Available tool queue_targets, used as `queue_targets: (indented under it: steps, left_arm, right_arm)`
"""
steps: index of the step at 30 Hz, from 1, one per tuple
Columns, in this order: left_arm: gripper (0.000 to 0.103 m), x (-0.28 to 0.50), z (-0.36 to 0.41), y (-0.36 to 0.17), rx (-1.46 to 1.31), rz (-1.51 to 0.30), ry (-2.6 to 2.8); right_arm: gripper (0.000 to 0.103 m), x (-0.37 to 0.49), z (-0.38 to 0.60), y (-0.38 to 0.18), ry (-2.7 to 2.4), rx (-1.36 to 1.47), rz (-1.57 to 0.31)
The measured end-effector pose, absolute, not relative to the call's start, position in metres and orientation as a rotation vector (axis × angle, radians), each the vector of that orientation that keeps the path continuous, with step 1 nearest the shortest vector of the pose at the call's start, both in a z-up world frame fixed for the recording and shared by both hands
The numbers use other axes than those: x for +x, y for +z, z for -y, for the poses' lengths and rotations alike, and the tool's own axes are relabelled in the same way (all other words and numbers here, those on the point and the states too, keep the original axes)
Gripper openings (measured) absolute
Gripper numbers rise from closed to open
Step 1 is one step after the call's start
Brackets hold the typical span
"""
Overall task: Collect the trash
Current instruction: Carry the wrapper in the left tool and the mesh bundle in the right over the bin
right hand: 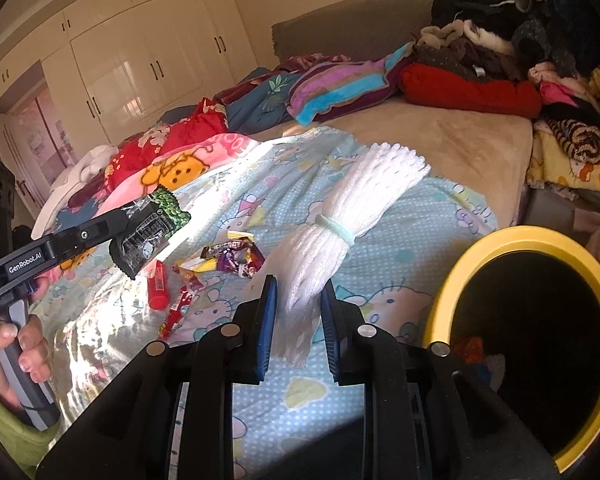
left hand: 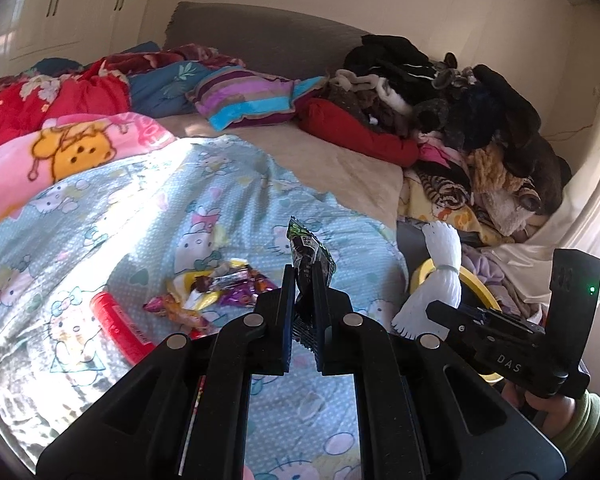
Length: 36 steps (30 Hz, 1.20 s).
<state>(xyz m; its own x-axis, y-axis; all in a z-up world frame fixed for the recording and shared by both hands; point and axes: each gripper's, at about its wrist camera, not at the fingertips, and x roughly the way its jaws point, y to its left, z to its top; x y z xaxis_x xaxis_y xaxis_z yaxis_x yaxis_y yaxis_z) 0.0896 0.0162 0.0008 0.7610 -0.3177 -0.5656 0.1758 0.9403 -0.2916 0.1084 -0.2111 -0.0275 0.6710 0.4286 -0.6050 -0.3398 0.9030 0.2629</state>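
My left gripper point(left hand: 304, 282) is shut on a green and black snack wrapper point(left hand: 310, 250), held up above the bed; the right wrist view has this gripper point(right hand: 130, 232) at the left with the wrapper point(right hand: 160, 220) in its jaws. My right gripper point(right hand: 298, 300) is shut on the lower end of a white foam net bundle point(right hand: 356, 208) tied with a pale band. A yellow-rimmed bin point(right hand: 456, 264) with a dark inside stands just right of it. In the left wrist view the right gripper point(left hand: 434, 310) holds the bundle point(left hand: 444, 264) over the bin rim point(left hand: 480, 286).
Several loose candy wrappers point(right hand: 232, 258) and a red tube point(right hand: 158, 284) lie on the light blue cartoon-print quilt point(right hand: 400, 264). A striped pillow point(right hand: 340, 84) and folded blankets lie behind. A clothes pile point(right hand: 520, 40) fills the bed's right side. White wardrobes point(right hand: 140, 68) line the far wall.
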Motion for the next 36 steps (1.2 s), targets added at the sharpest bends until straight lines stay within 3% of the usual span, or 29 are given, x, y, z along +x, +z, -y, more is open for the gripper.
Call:
queue_targets:
  steps: [36]
  left_arm:
    - [0.004, 0.076, 0.094, 0.008, -0.123, -0.649, -0.441]
  right_arm:
    - [0.021, 0.089, 0.312, -0.006, 0.282, 0.206, -0.64]
